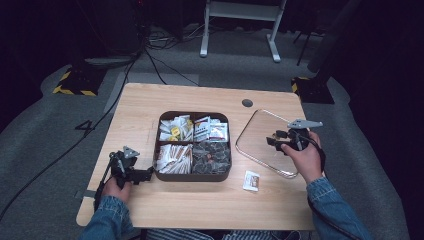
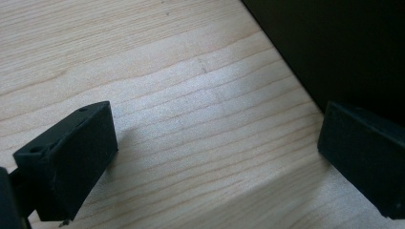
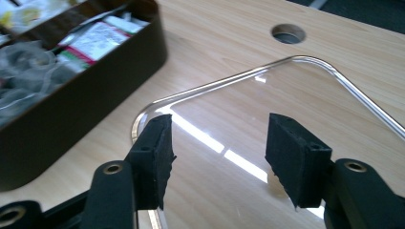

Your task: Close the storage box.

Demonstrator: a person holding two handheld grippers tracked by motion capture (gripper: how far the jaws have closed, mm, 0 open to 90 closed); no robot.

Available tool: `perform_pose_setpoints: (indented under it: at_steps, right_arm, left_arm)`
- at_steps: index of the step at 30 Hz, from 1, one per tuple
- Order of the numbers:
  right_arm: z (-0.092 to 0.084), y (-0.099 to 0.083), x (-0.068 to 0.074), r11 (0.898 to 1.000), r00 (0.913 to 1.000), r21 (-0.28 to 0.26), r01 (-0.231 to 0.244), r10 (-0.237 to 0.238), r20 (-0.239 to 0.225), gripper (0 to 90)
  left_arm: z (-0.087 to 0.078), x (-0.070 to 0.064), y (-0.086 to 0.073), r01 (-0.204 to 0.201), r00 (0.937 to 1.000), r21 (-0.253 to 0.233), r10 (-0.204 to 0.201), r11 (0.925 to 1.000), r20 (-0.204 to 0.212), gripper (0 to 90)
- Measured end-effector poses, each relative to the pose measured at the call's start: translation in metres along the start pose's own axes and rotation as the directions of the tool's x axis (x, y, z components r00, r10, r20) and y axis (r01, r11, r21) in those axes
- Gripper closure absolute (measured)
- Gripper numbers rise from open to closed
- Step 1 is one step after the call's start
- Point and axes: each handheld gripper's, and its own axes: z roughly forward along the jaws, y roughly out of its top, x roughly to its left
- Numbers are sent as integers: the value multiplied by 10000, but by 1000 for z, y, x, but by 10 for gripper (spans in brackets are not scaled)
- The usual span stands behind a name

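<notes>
Where lid (image 1: 264, 140) lies: packet (image 1: 251, 180) (beside)

Grey carpet floor (image 1: 45, 135) — dim room, white frame legs (image 1: 240, 30) behind.

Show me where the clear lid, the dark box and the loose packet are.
clear lid (image 1: 260, 135), high view, on its flat pane.
dark box (image 1: 192, 175), high view, on its near wall.
loose packet (image 1: 251, 181), high view, on its middle.
</notes>
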Motion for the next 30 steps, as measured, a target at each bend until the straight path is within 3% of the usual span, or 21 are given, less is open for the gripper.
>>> perform_pose_setpoints:
  at_steps: [4, 12, 22, 24, 30]
  right_arm:
    - [7, 0, -20, 9977, 9970, -123, -660, 665, 408, 383]
    - [24, -6, -42, 9927, 9907, 390, -1139, 1106, 795, 364]
    - [44, -17, -51, 9870, 9867, 820, -1382, 1301, 969, 347]
    - [48, -20, -53, 9861, 9849, 927, -1382, 1270, 1176, 362]
    - [56, -27, -57, 9797, 9820, 1166, -1630, 1496, 1156, 398]
  left_arm:
    - [0, 0, 0, -3, 10000, -1, 3, 10000, 12, 0]
    - [0, 0, 0, -4, 10000, -1, 4, 10000, 15, 0]
    - [0, 0, 0, -3, 10000, 0, 3, 10000, 17, 0]
    - [0, 0, 0, -3, 10000, 0, 3, 10000, 17, 0]
    - [0, 0, 0, -4, 10000, -1, 4, 10000, 16, 0]
